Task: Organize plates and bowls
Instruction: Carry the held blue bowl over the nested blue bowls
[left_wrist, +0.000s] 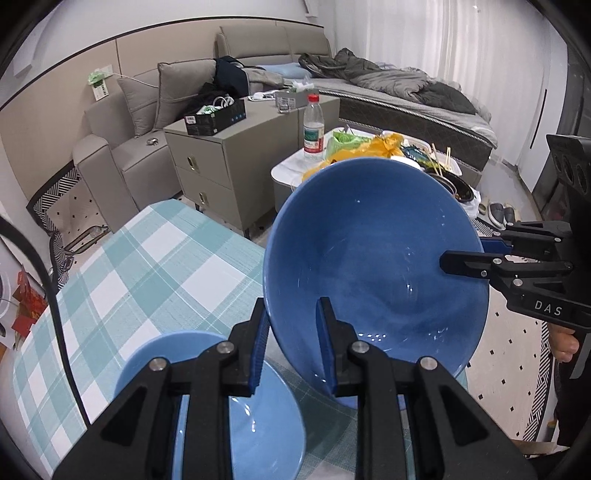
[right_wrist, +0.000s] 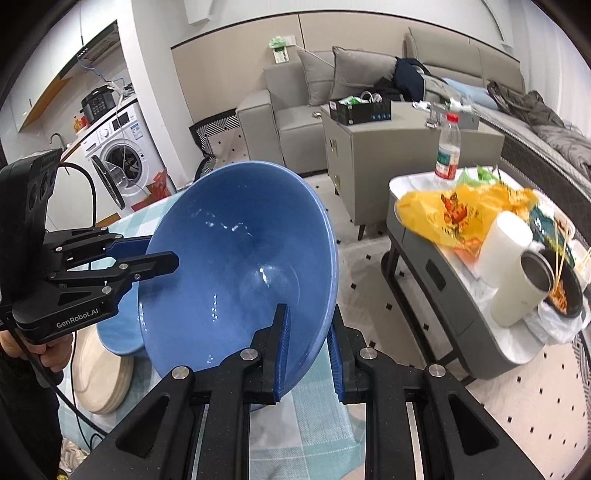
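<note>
A large blue bowl (left_wrist: 373, 258) is held tilted in the air between both grippers; it also shows in the right wrist view (right_wrist: 236, 258). My left gripper (left_wrist: 293, 347) is shut on its near rim. My right gripper (right_wrist: 308, 350) is shut on the opposite rim, and shows in the left wrist view (left_wrist: 465, 254). My left gripper appears in the right wrist view (right_wrist: 159, 251). A smaller blue bowl (left_wrist: 258, 421) sits on the checked tablecloth (left_wrist: 155, 266) below. A stack of cream plates (right_wrist: 99, 376) lies on the table beside another blue bowl (right_wrist: 118, 332).
A low coffee table (right_wrist: 461, 332) to the right carries a water bottle (right_wrist: 447, 151), a yellow bag (right_wrist: 458, 214), a white cup (right_wrist: 524, 291) and food containers. A grey cabinet (left_wrist: 221, 166) and sofa (left_wrist: 122, 140) stand beyond. A washing machine (right_wrist: 118, 162) is far left.
</note>
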